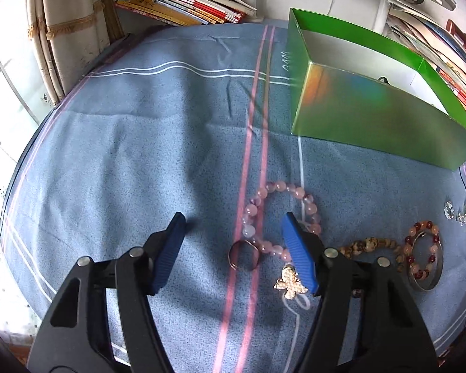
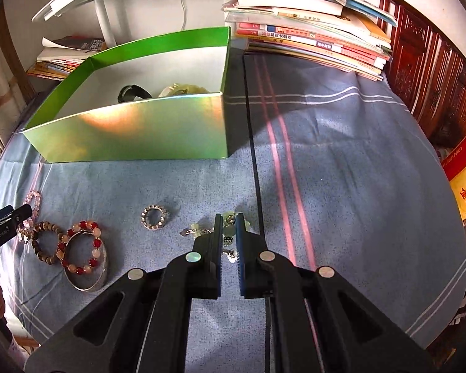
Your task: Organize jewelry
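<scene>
My left gripper (image 1: pixel 233 217) stands open over the blue cloth. A pink bead bracelet (image 1: pixel 253 209) lies partly between its blue pads, untouched, and the right fingertip (image 1: pixel 290 220) hovers over the bracelet's loop. A thin ring (image 1: pixel 244 258) and a gold butterfly charm (image 1: pixel 290 283) lie just below. My right gripper (image 2: pixel 229 217) is shut on a pale green bead bracelet with charms (image 2: pixel 230 228) that rests on the cloth. The open green box (image 2: pixel 133 133) stands behind, with a black item (image 2: pixel 133 91) and something pale green (image 2: pixel 183 88) inside.
A sparkly silver ring bracelet (image 2: pixel 153 216), a red-and-peach bead bracelet (image 2: pixel 80 245) on a metal bangle (image 2: pixel 87 279) and a brown bead bracelet (image 2: pixel 45 242) lie between the grippers. Stacks of books (image 2: pixel 310 40) line the back edge. A dark wooden cabinet (image 2: pixel 435 77) stands at the right.
</scene>
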Tool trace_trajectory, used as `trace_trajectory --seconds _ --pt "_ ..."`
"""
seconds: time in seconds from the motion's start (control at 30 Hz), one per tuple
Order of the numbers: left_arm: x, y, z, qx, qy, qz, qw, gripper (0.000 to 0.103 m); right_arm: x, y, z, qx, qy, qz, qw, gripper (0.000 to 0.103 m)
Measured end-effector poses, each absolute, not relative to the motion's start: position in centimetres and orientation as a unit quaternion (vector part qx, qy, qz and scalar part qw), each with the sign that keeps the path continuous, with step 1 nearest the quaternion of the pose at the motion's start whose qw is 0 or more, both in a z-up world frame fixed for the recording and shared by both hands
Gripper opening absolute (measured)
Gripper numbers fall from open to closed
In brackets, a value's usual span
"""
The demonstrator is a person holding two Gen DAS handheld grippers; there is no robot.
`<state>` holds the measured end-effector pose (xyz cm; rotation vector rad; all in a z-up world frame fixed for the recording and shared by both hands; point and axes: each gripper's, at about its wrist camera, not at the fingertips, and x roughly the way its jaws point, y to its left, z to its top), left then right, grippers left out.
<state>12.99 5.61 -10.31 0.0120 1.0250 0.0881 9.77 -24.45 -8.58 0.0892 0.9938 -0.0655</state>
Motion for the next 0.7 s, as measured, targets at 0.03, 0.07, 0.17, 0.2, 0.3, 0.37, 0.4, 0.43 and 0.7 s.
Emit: trace_trajectory --seconds 0.03,0.07,0.17,0.2,0.3,0.37,0.4,0.43,0.7 --pt "12.9 5.6 -10.3 0.005 0.49 0.042 0.871 0.065 9.8 -24.5 -8.7 0.043 0.478 -0.033 0.877 0.008" --pt "12.9 5.6 -10.3 0.006 0.489 0.041 0.871 0.065 9.8 -24.6 -8.8 0.043 0.479 -0.033 0.876 0.008" --pt "12.7 5.2 -10.4 0.009 0.487 0.041 0.872 0.065 9.8 -24.8 -8.8 0.043 0.48 -0.035 0.875 0.008" --pt "12.6 5.1 -10.4 0.011 0.487 0.039 0.873 0.065 9.8 -24.8 -8.8 0.043 0.481 -0.036 0.875 0.008" --pt "12.3 4.5 -10.4 0.014 0.487 0.031 0.873 0.065 9.8 -25.0 -8.9 0.041 0.482 -0.039 0.874 0.008" --pt "12.2 4.1 -10.4 0.018 0.486 0.025 0.873 0.065 9.7 -25.2 -8.9 0.04 0.483 -0.043 0.874 0.008" --pt "12.1 3.8 -10.4 0.02 0.486 0.021 0.873 0.065 9.6 -25.3 -9.0 0.04 0.483 -0.044 0.873 0.008" --pt "12.0 3.6 -10.4 0.021 0.486 0.017 0.874 0.065 9.6 -25.4 -9.0 0.04 0.483 -0.045 0.873 0.008" --pt "11.9 3.3 -10.4 0.023 0.486 0.014 0.874 0.072 9.5 -25.8 -9.3 0.052 0.489 -0.05 0.869 0.013"
